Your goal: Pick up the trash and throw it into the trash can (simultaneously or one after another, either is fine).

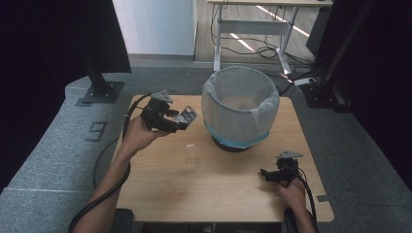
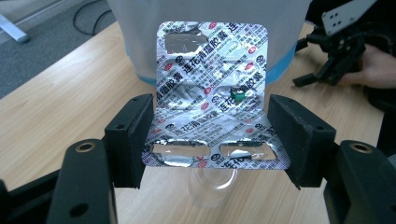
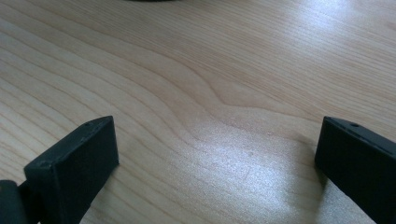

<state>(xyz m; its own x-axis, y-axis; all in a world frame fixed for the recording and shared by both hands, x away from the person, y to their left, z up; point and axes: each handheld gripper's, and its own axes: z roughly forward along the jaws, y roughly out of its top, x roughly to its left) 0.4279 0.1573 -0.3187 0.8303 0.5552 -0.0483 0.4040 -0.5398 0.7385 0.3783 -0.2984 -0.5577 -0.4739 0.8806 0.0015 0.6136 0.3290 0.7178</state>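
Note:
A silver foil blister pack (image 2: 212,93) with red print and mostly emptied pockets stands upright between the jaws of my left gripper (image 2: 210,135), which is shut on its two side edges. In the high view that gripper (image 1: 182,120) holds the pack (image 1: 188,114) above the table's left rear, just left of the bin. A clear plastic cup (image 2: 212,186) rests on the table below the pack, also visible in the high view (image 1: 191,158). My right gripper (image 1: 267,174) rests low at the table's front right, open with only bare wood between its jaws (image 3: 215,158).
A round bin (image 1: 240,109) with a white liner and blue base stands at the table's rear centre. The wooden table (image 1: 218,194) ends close behind the bin. In the left gripper view the right gripper (image 2: 327,70) and its hand lie to the right of the bin.

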